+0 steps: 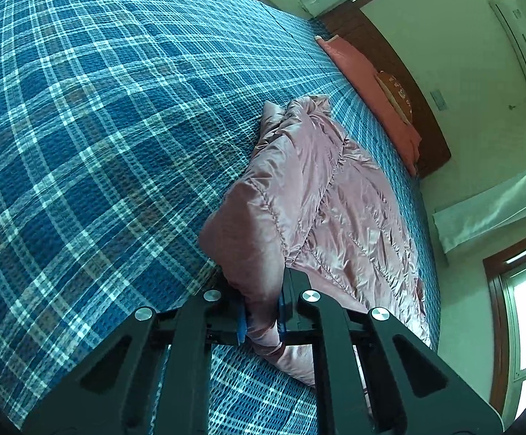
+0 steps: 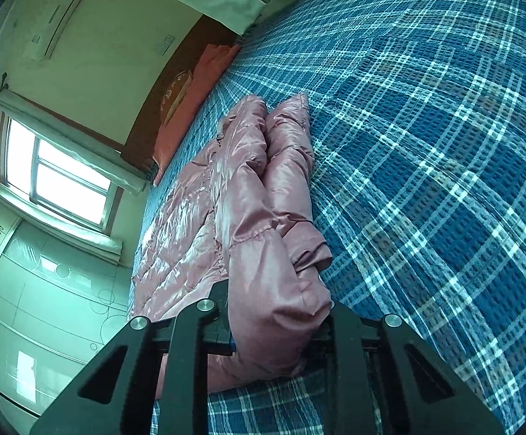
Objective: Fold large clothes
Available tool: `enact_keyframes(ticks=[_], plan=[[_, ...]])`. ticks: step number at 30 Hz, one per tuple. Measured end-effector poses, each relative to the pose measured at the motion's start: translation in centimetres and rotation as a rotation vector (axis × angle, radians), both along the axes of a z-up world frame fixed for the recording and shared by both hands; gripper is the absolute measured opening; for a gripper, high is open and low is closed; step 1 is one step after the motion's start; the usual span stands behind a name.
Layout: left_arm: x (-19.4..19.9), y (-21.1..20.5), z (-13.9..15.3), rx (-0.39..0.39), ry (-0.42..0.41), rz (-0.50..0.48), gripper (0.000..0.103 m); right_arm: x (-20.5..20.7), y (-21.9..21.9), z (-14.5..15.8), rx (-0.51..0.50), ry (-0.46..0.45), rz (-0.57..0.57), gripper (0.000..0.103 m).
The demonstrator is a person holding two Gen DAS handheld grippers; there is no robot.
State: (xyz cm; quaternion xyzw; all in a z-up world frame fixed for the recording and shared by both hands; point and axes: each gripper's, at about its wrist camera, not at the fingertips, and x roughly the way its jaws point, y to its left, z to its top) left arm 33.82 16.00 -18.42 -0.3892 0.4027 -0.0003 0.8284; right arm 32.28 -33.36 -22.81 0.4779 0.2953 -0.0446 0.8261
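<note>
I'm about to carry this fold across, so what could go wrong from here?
1. The pink puffer jacket is shiny, slick fabric; it may slip from the left claw, which pinches only a thin bunch.
2. The right claw holds a bulky wad, so layers may shift unevenly.
3. Dragging could ruck the plaid bedspread.

The jacket (image 1: 321, 195) is seen in shiny dusty pink — quilted. The bedspread (image 1: 99, 127) is checked in blue, crossed by white and brownish lines. A salmon pillow (image 1: 371, 83) is set against a dark brown headboard (image 1: 389, 58); black grippers carry blue pads (image 1: 241, 322).
</note>
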Motion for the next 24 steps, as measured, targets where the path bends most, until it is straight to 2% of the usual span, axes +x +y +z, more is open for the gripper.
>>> enact_keyframes(ticks=[13,24], plan=[[-7.8,1.8,0.2,0.028,0.030,-0.005,0.011,-6.4,1.2,0.7,-0.011,0.025,0.042,0.020],[-13.0,3.1,-0.2,0.045,0.055,-0.017,0.011,-9.9,1.2,0.6,-0.008,0.030,0.057,0.020]])
